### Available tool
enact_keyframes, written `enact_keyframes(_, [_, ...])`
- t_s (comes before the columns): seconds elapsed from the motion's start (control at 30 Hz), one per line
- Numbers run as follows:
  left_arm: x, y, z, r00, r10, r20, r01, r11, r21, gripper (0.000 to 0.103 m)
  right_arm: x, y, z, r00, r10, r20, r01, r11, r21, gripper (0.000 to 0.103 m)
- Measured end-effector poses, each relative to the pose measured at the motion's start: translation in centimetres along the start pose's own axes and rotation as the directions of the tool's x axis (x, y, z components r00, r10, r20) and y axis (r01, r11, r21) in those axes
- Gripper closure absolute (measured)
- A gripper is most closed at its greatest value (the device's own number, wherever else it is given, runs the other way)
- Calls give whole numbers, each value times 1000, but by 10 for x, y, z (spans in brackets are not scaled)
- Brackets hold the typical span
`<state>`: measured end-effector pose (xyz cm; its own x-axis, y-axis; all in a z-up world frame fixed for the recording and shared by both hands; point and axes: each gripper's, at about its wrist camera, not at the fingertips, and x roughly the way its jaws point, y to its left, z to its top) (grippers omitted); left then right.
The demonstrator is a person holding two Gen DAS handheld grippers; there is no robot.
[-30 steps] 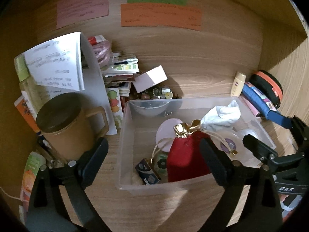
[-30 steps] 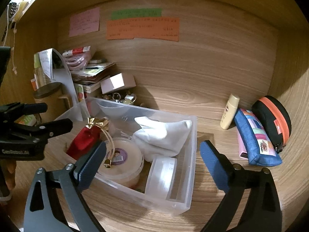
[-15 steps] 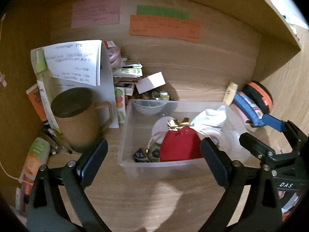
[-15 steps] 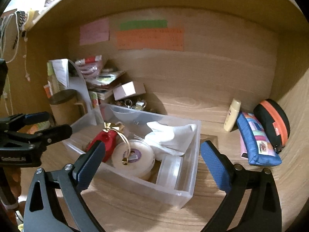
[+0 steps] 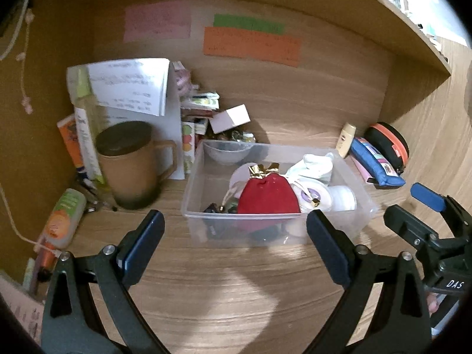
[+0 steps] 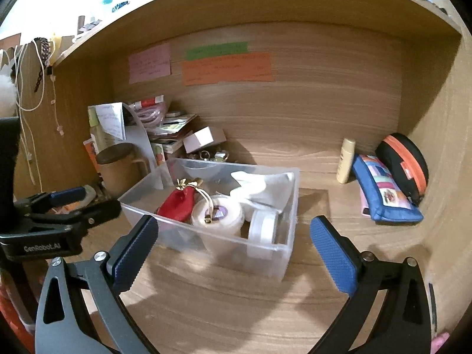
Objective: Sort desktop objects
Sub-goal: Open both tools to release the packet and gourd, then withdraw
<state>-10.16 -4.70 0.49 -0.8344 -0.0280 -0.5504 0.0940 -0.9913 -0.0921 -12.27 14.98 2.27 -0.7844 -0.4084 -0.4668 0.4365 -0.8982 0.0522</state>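
Wooden desk (image 5: 236, 295) nook, clear bin (image 5: 274, 227) mid-desk.
Both grippers, left gripper (image 5: 236, 247) and right gripper (image 6: 233, 253), spread wide and empty; mug (image 5: 129, 165) crowds the back-left corner.

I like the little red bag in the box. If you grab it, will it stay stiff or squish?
The red bag would probably squish: it looks like soft cloth, bulging and rounded. Its gathered gold top and cords would likely flop. It seems light, so the open left gripper should lift it easily from the box.
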Motion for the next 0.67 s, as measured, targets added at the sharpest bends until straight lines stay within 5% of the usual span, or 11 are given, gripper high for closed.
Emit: enact_keyframes(0.67, [-21, -14, -6, 996, 47, 75, -49, 998, 37, 4, -12, 6, -10, 1000, 6, -13, -6, 1000, -9, 0])
